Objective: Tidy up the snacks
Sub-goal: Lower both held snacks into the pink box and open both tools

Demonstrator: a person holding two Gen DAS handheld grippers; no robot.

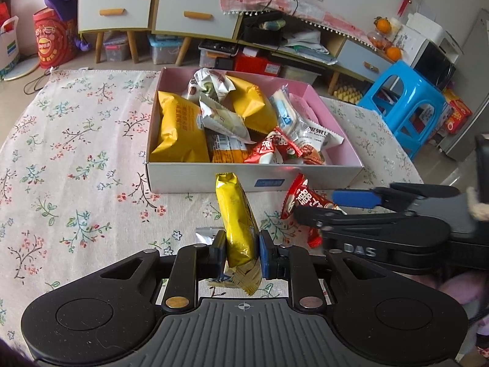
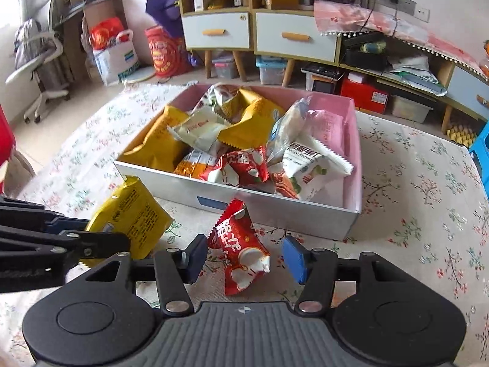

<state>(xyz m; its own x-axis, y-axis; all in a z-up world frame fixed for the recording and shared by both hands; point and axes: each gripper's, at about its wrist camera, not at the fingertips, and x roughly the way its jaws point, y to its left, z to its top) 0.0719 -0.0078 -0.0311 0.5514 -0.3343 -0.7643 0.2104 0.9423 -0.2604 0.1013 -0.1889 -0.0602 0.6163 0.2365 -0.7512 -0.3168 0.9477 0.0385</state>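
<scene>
Fingers clamping yellow packet; "DAS" beside.

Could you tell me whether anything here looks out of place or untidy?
The snacks in the pink-lined box lie jumbled, overlapping at all angles. Two packets are outside it: a yellow packet clamped in the left gripper, and a red packet between the right gripper's open jaws, in front of the box.
</scene>
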